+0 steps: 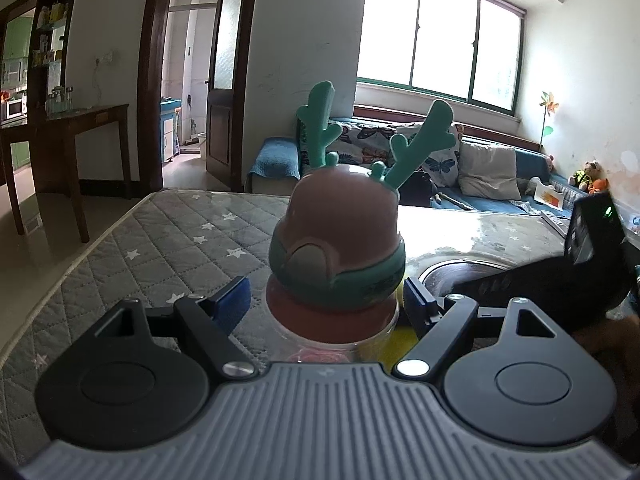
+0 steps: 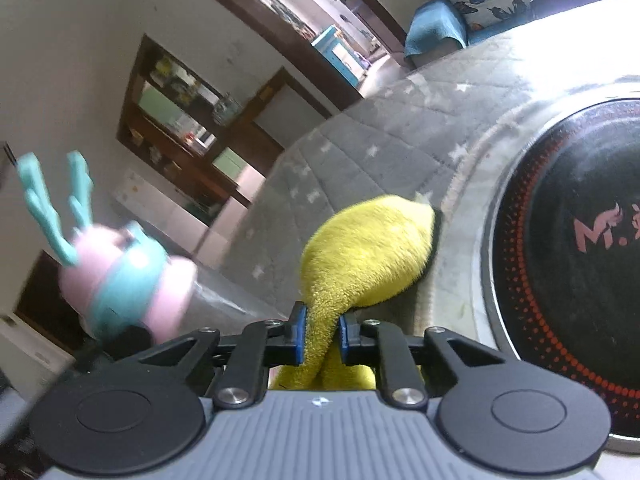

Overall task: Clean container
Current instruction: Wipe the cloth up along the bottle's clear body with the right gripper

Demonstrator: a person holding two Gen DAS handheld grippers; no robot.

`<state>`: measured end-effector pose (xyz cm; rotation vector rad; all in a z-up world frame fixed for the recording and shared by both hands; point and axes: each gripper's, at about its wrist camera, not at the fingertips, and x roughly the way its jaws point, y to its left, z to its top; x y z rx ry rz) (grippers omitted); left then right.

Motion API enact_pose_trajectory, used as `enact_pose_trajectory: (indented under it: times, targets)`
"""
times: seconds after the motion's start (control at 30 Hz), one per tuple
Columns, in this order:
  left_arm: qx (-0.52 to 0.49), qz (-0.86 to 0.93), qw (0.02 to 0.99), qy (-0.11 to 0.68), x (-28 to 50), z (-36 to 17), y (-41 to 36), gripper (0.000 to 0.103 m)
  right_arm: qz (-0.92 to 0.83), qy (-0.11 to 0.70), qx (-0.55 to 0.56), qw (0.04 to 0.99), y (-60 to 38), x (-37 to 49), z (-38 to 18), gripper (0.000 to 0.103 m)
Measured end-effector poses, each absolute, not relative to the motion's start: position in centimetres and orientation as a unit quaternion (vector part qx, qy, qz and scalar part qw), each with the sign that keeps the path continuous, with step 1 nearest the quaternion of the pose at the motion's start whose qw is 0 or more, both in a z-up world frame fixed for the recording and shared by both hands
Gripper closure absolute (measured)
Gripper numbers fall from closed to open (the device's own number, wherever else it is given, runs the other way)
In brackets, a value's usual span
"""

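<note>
The container is a clear bottle with a pink dome lid point(image 1: 340, 224), a teal band and teal antlers point(image 1: 322, 120). My left gripper point(image 1: 326, 300) has its blue pads on either side of the bottle just under the lid and holds it upright above the table. My right gripper point(image 2: 322, 334) is shut on a yellow fluffy cloth point(image 2: 368, 248), which bulges forward past the fingertips. In the right wrist view the bottle's lid point(image 2: 128, 276) is blurred at the left, apart from the cloth. A bit of yellow cloth point(image 1: 394, 344) shows beside the bottle in the left wrist view.
A grey quilted star-pattern cover point(image 1: 160, 248) lies over the table. A round black induction cooker with a steel rim point(image 2: 576, 264) sits at the right. A sofa with cushions point(image 1: 480, 168) stands behind, a dark wooden side table point(image 1: 76, 128) at the left.
</note>
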<state>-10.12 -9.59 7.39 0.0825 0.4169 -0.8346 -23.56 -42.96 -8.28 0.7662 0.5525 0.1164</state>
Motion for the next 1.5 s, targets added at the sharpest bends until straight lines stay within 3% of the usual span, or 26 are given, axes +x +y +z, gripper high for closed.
enact_pose_trajectory:
  times: [0.4, 1.5]
  targets:
    - [0.035, -0.405, 0.891, 0.203, -10.1, 7.2, -9.6, 0.022, 0.1, 0.213, 0.414, 0.879, -44.4, -23.6, -4.3, 0.088]
    - [0.03, -0.414, 0.887, 0.2, -9.7, 6.9, -9.3, 0.022, 0.128, 0.173, 0.423, 0.88, -42.9, -24.0, -0.8, 0.088]
